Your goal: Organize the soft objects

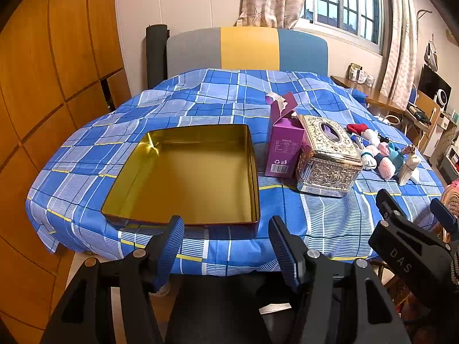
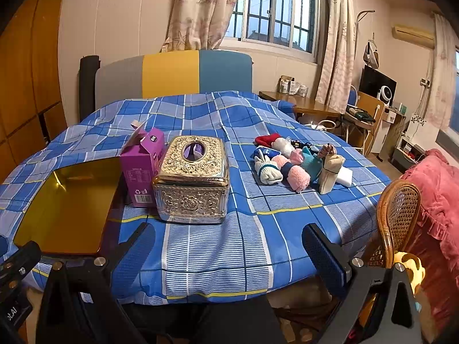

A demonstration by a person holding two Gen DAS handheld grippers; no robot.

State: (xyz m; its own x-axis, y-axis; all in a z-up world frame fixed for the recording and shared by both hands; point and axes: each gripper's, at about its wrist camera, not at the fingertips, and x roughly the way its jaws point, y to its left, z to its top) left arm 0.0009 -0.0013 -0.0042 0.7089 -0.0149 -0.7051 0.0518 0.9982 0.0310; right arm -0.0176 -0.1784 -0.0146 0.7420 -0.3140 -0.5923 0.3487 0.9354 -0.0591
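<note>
Hovering at table edge: left gripper and right gripper both agape, empty. Advice: right reaches nearest rolled white sock in heap, pinches mid-roll, carries to empty gold metal tin.

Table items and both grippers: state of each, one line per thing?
Gold tin: lid off, empty.
Purple carton: upright, top flaps open.
Tissue box: lid closed, upright.
Sock pile: loose on the cloth, unsorted.
Left gripper: open, empty.
Right gripper: open, empty.

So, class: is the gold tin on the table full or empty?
Empty. The gold tin has no lid on, and its bare shiny floor shows right across; the socks lie apart on the cloth.
</note>
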